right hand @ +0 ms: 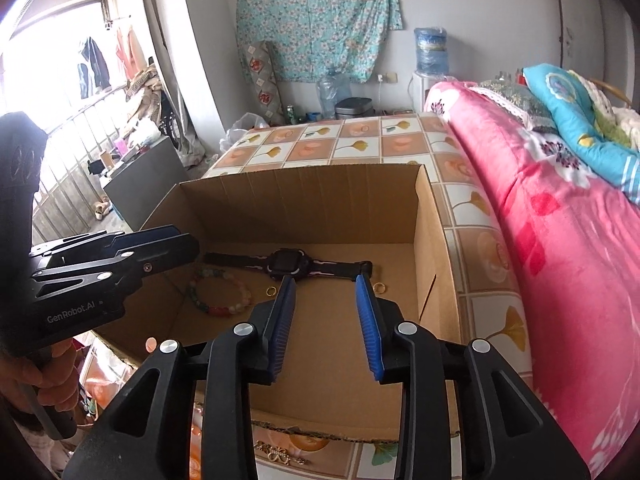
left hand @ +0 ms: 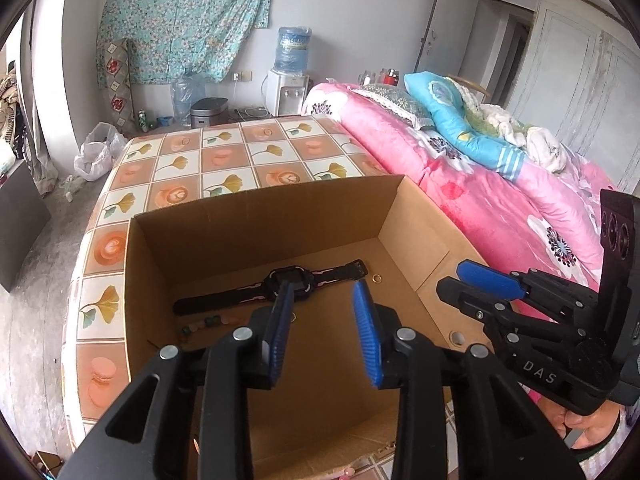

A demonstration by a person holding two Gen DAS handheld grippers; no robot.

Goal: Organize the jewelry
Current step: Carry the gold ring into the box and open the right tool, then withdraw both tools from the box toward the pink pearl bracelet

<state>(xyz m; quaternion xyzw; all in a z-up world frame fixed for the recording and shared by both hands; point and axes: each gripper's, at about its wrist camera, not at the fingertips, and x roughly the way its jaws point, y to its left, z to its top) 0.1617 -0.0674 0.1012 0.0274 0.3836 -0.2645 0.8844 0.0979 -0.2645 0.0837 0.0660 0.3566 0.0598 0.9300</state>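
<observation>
An open cardboard box [left hand: 264,196] [right hand: 300,172] stands on the table. On its floor lie a black watch [left hand: 224,300] [right hand: 286,262], a bead bracelet [right hand: 218,296] and two small gold rings [right hand: 271,291] [right hand: 379,288]; one ring [left hand: 376,278] also shows in the left wrist view. My left gripper [left hand: 322,286] [right hand: 180,242] hangs over the box, jaws apart, nothing between its blue pads. My right gripper [right hand: 325,280] [left hand: 456,280] hovers above the watch's right strap, open and empty as well. Neither gripper touches any item.
A flower-patterned cloth [left hand: 224,160] covers the table, and a small ornament [right hand: 276,454] lies on it in front of the box. A bed with a pink quilt [right hand: 560,240] runs along the right. A water dispenser [left hand: 288,88] and clutter stand by the far wall.
</observation>
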